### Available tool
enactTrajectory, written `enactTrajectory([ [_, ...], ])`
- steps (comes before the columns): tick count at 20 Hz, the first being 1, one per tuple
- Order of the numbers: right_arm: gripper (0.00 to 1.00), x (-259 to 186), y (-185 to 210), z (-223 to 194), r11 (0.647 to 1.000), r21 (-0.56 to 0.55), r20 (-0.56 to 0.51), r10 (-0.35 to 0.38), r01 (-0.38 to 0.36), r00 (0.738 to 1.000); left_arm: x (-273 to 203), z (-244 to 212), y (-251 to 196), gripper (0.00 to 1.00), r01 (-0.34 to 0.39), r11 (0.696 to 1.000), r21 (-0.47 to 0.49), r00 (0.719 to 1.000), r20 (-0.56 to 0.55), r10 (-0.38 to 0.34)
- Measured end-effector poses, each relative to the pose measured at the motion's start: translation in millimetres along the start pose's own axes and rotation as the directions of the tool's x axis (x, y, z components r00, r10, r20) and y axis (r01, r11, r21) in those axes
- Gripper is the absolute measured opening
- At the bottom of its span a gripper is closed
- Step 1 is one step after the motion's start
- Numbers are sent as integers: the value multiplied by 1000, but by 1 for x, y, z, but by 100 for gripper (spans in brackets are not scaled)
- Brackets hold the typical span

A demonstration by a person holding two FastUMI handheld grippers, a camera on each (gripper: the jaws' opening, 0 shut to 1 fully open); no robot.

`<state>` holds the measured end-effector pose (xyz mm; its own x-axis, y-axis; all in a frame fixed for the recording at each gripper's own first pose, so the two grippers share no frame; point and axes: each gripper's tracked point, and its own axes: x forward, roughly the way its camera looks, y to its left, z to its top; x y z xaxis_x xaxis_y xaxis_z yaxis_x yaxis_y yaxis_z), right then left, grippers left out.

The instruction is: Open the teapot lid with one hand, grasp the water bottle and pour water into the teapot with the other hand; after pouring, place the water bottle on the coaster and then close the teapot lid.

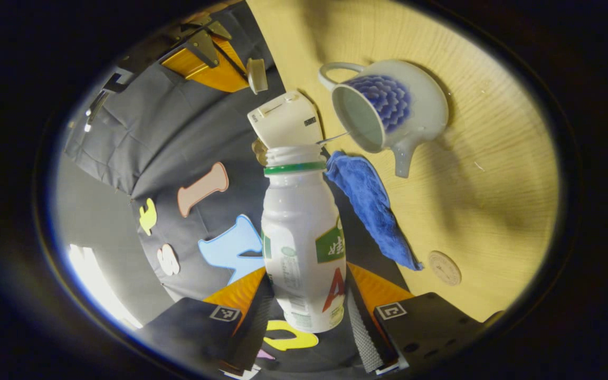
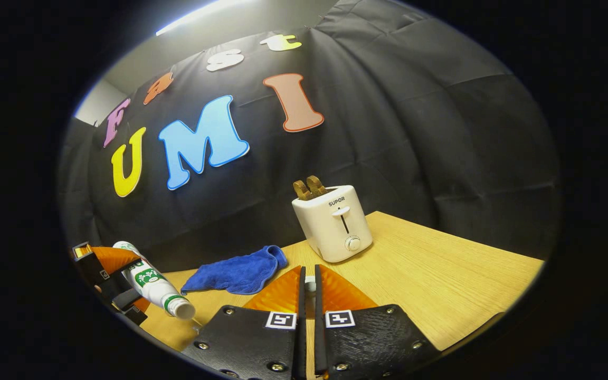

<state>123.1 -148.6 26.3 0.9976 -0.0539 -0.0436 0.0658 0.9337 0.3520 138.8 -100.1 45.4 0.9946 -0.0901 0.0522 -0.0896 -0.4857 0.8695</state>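
Observation:
My left gripper is shut on a white water bottle with a green neck ring. The bottle is uncapped and tipped towards the teapot. A thin thread of water runs from its mouth to the open top of the white teapot, which has a blue pattern and stands lidless on the wooden table. In the right gripper view the same bottle slants mouth-down at the lower left. My right gripper is shut on the small white teapot lid; the lid hangs off to the side of the pot. A round coaster lies on the table.
A blue cloth lies crumpled between the teapot and the coaster. A white toaster with bread in its slots stands at the back of the wooden table. The booth's black cloth wall rises behind it.

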Motion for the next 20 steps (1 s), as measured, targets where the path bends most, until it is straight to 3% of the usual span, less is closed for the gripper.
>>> enactTrajectory([
  [9,6,1,1,-1,1000,0,-2,4,-4,1000,1,3,8,78,-15,999,51,1000,17,14],
  [10,6,1,1,-1,1000,-3,-3,5,-5,1000,0,3,7,84,-13,999,48,1000,16,12],
  [12,6,0,3,-1,1000,-7,-4,8,-8,1000,1,3,8,78,-11,999,40,1000,14,11],
  [14,6,0,2,-1,1000,-10,-4,9,-9,1000,0,2,5,78,1,1000,4,1000,8,-1],
  [15,6,0,3,-2,1000,-10,-4,9,-9,1000,-1,0,1,84,17,999,-33,1000,2,-17],
  [17,6,0,4,-2,1000,-4,-6,14,-14,1000,-4,-2,-5,72,43,993,-113,999,1,-43],
  [19,6,0,4,-3,1000,-8,-7,14,-14,1000,-3,0,-10,84,65,982,-176,998,10,-64],
  [20,6,0,4,-2,1000,-12,-7,14,-14,1000,-3,1,-15,84,82,975,-208,997,16,-80],
])
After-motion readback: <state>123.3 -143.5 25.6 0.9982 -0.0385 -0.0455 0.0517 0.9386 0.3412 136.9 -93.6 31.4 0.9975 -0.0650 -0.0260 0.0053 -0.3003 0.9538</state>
